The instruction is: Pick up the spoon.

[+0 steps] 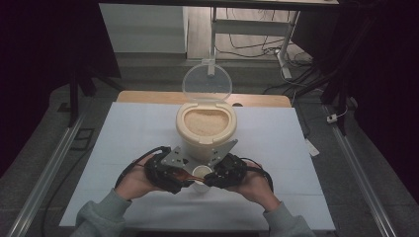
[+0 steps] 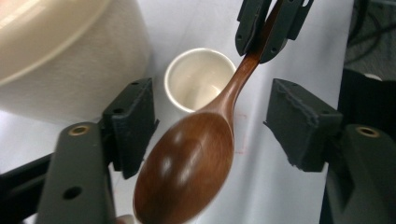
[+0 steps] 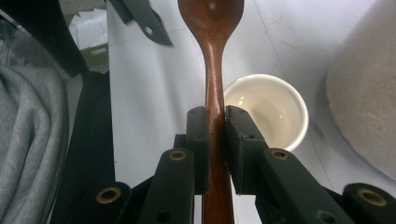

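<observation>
A brown wooden spoon (image 2: 187,168) hangs over the table, and my right gripper (image 3: 215,116) is shut on its handle (image 3: 214,70). The spoon's bowl lies between the jaws of my left gripper (image 2: 212,107), which stand open and wide on either side of it. Just under the spoon stands a small empty white cup (image 2: 198,79) (image 3: 268,109). In the high view both grippers, left (image 1: 170,173) and right (image 1: 222,173), meet over the cup (image 1: 201,173) at the front of the table. Behind them a cream container (image 1: 197,143) holds rice, its clear lid (image 1: 206,81) raised.
A white sheet (image 1: 276,143) covers the table, with a wooden edge (image 1: 262,100) at the back. The container's wall (image 2: 70,84) (image 3: 364,93) stands close beside the cup. Metal rails (image 1: 49,168) run along both sides, and cables (image 1: 257,49) lie on the floor beyond.
</observation>
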Motion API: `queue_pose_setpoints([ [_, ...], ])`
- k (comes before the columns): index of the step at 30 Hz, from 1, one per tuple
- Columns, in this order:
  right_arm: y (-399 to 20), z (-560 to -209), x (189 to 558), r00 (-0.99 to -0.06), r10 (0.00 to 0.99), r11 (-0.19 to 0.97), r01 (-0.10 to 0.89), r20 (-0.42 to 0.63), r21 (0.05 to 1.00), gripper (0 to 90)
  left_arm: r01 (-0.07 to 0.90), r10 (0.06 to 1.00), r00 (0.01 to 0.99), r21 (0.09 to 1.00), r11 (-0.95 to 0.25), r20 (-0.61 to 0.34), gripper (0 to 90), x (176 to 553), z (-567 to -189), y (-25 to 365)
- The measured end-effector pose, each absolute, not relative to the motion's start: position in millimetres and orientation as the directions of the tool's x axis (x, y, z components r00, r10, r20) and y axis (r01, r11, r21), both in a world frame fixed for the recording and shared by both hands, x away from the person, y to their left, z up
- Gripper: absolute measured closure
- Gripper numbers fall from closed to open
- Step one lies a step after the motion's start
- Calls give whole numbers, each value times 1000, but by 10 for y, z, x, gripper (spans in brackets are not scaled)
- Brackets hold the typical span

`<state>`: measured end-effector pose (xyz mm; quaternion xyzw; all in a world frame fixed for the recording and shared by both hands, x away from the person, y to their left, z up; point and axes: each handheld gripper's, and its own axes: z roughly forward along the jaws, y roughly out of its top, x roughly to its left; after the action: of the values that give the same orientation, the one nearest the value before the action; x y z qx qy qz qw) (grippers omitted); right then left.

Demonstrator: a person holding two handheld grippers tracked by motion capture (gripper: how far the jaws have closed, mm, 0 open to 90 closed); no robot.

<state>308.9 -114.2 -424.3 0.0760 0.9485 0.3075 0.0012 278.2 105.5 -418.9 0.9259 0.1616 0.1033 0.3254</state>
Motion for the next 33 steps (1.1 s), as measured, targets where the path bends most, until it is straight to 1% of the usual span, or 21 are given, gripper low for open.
queue_pose_setpoints([
  [5, -1103, -4246, 3047, -993, 119, 813, 110, 22, 571, 797, 225, 307, 951, 593, -773, 39, 386, 2825, -4231, 970],
  [7, -1088, -4240, 3026, -995, 103, 815, 91, 11, 572, 798, 222, 293, 956, 579, -784, 29, 418, 2837, -4247, 948],
  [8, -1088, -4240, 3026, -995, 103, 815, 91, 11, 572, 798, 220, 285, 958, 575, -788, 25, 418, 2843, -4257, 938],
  [9, -1083, -4234, 3017, -996, 94, 821, 78, 0, 566, 798, 217, 279, 960, 571, -792, 21, 441, 2846, -4266, 929],
  [10, -1083, -4234, 3017, -996, 94, 821, 78, 0, 566, 798, 212, 271, 962, 565, -797, 21, 441, 2852, -4272, 921],
  [14, -1072, -4240, 2993, -997, 78, 818, 61, -5, 572, 798, 199, 245, 969, 549, -811, 11, 524, 2858, -4307, 889],
  [19, -1050, -4237, 2945, -998, 19, 828, -16, -56, 561, 797, 162, 196, 981, 525, -836, 9, 675, 2848, -4354, 841],
  [21, -1045, -4242, 2920, -997, -3, 832, -47, -79, 553, 797, 140, 169, 986, 512, -848, 9, 714, 2837, -4366, 824],
  [22, -1043, -4246, 2903, -995, -29, 832, -79, -99, 549, 796, 135, 162, 987, 510, -850, 8, 745, 2829, -4374, 817],
  [28, -1031, -4266, 2897, -992, -53, 835, -108, -116, 540, 793, 138, 159, 987, 506, -852, -1, 765, 2814, -4413, 793],
  [30, -1043, -4282, 2905, -994, -31, 822, -84, -103, 563, 782, 137, 159, 987, 507, -851, 0, 771, 2815, -4418, 792],
  [33, -1061, -4274, 2923, -995, -8, 818, -62, -98, 571, 756, 135, 164, 986, 509, -850, 12, 777, 2814, -4417, 793],
])
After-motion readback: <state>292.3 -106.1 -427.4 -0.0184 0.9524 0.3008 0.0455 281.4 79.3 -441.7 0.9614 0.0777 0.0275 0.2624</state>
